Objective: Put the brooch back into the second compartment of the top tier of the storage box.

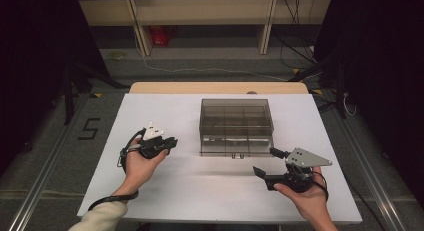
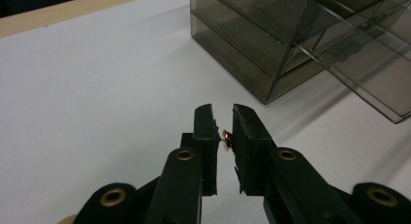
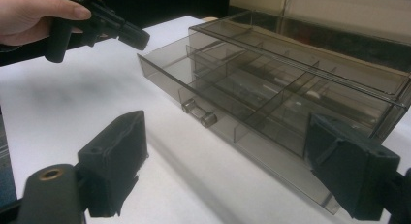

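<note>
A smoky see-through drawer box (image 1: 236,122) stands in the middle of the white table. Its lower drawer (image 3: 232,103) is pulled out toward me, showing divided compartments and two small knobs (image 3: 198,112). My left gripper (image 1: 172,141) hovers left of the box, pointing at it; in the left gripper view the left gripper (image 2: 224,112) is shut on a small copper-coloured screw (image 2: 226,136) pinched between its pads. The box corner (image 2: 271,44) lies just beyond it. My right gripper (image 1: 265,161) sits in front of the box's right end; in its own view the right gripper (image 3: 228,151) stands wide open with nothing held.
The white table top (image 1: 165,186) has a wooden strip (image 1: 215,87) along its far edge. Beyond it are shelf legs, cables and a red object (image 1: 160,35) on the floor. A taped "5" (image 1: 89,128) marks the floor at left.
</note>
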A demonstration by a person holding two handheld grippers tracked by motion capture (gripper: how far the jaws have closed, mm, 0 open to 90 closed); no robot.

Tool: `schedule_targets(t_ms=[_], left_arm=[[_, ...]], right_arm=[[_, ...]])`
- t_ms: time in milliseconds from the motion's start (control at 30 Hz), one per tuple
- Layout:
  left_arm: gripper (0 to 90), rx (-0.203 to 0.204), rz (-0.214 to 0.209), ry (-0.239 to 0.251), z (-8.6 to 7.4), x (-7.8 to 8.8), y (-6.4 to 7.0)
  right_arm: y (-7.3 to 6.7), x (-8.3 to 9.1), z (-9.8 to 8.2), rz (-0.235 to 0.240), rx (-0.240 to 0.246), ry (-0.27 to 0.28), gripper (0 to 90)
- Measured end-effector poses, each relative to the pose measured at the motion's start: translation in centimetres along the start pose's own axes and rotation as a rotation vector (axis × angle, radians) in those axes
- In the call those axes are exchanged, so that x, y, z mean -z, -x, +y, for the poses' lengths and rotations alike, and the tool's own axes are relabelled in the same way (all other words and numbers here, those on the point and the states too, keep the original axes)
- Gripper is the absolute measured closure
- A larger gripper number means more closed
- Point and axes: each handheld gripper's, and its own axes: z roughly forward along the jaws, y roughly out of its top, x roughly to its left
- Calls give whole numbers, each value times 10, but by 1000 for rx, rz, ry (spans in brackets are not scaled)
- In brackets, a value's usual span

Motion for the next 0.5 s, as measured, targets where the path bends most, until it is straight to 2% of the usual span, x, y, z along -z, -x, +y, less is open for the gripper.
schedule_targets(t_ms=[200,367,500], left_arm=[[805,-10,-5,24,1,1,2],[805,-47,4,46,1,-1,4],[805,-42,-3,57,2,0,6]], right_arm=[[0,0,0,0,-1,1,171],[0,0,0,1,0,-1,171],[0,0,0,0,0,1,171]])
